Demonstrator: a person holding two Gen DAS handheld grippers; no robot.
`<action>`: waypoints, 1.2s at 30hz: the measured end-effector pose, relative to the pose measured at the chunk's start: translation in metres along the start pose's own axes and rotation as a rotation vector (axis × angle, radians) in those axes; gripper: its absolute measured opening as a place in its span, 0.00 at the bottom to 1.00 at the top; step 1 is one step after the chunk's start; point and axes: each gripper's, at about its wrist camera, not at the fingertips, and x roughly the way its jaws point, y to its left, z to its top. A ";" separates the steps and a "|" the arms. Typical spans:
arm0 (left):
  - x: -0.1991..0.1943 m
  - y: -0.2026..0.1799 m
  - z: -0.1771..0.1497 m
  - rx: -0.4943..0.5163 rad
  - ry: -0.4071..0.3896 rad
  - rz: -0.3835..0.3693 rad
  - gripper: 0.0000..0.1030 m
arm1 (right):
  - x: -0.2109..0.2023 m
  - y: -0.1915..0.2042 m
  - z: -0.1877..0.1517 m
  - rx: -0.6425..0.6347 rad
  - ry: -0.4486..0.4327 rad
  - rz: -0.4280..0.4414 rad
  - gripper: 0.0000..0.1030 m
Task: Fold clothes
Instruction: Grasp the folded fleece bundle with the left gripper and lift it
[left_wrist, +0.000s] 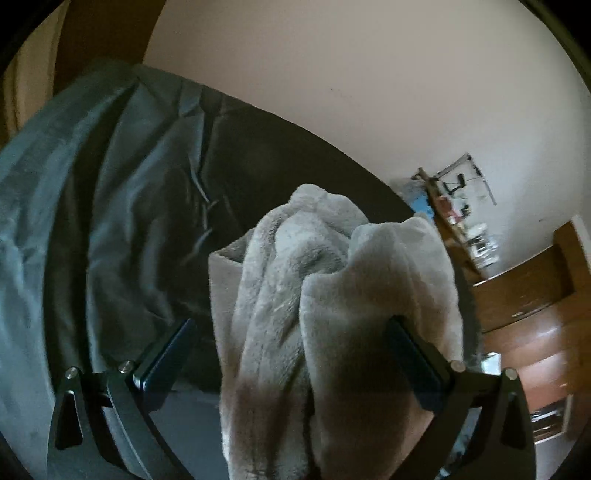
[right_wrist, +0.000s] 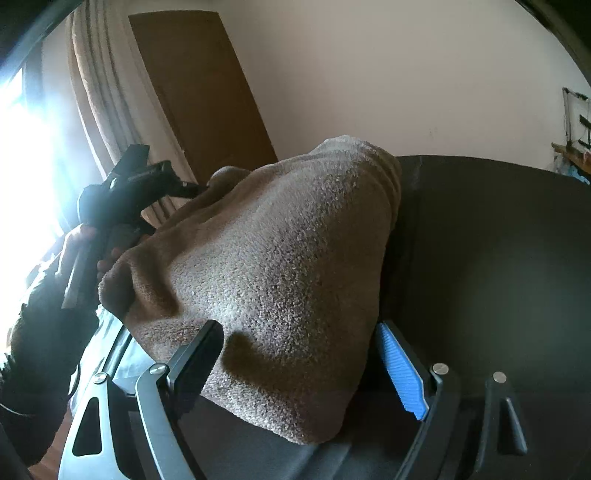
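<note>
While fleece garment (right_wrist: 280, 280) drapes right gripper (right_wrist: 299, 354), jaws wide, dark bed (right_wrist: 498, 258)

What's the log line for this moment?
left gripper: open, fleece draped across it | right gripper: wide, fleece inside, grip unclear

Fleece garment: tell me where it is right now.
The fleece garment hangs bunched between the two hand-held grippers above the dark bed surface. In the left wrist view it fills the lower centre, right of the teal blanket.
</note>
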 end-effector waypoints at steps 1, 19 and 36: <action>0.000 0.001 0.001 -0.013 0.005 -0.041 1.00 | 0.001 0.000 0.000 0.001 0.003 0.002 0.84; 0.026 -0.040 0.001 0.112 0.112 -0.022 0.47 | 0.004 0.006 -0.004 -0.002 0.022 0.014 0.84; 0.008 -0.093 0.020 0.259 -0.077 0.074 0.23 | 0.001 0.008 -0.005 0.014 -0.005 0.008 0.84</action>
